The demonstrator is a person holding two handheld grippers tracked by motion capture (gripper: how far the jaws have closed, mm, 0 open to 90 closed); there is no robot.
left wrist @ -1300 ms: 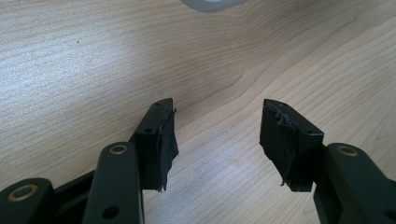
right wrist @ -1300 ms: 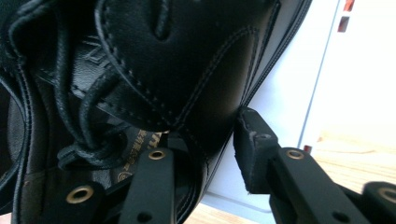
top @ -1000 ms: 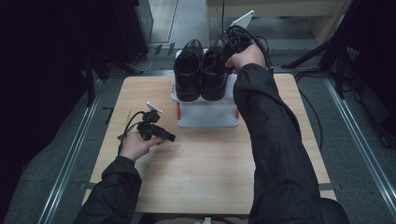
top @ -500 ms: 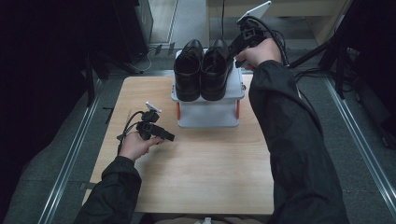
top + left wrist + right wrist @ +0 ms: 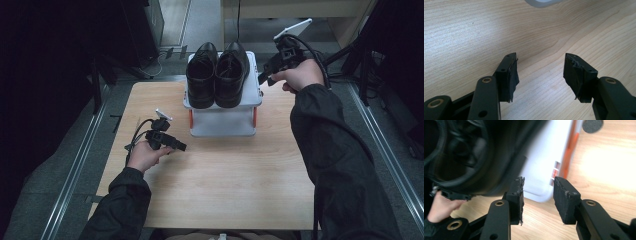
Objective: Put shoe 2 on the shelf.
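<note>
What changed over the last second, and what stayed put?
The right tongs drew away from the right shoe to the right, off the side of the white stand. Their jaws have just been opening and are now open with nothing between them. Both shoes, the left shoe included, stay on the stand. The left tongs stay open over the table.

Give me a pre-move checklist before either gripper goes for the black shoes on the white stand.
1. Both black shoes sit side by side on top of the white stand: ok.
2. Right gripper empty, fingers having just opened, nothing between them: ok.
3. Right gripper off the shoes, beside the stand's right edge: ok.
4. Left gripper open and empty over the wooden table: ok.
5. Cables clear of the shoes: ok in the high view.
6. Stand footing steady on the table: cannot tell.
</note>
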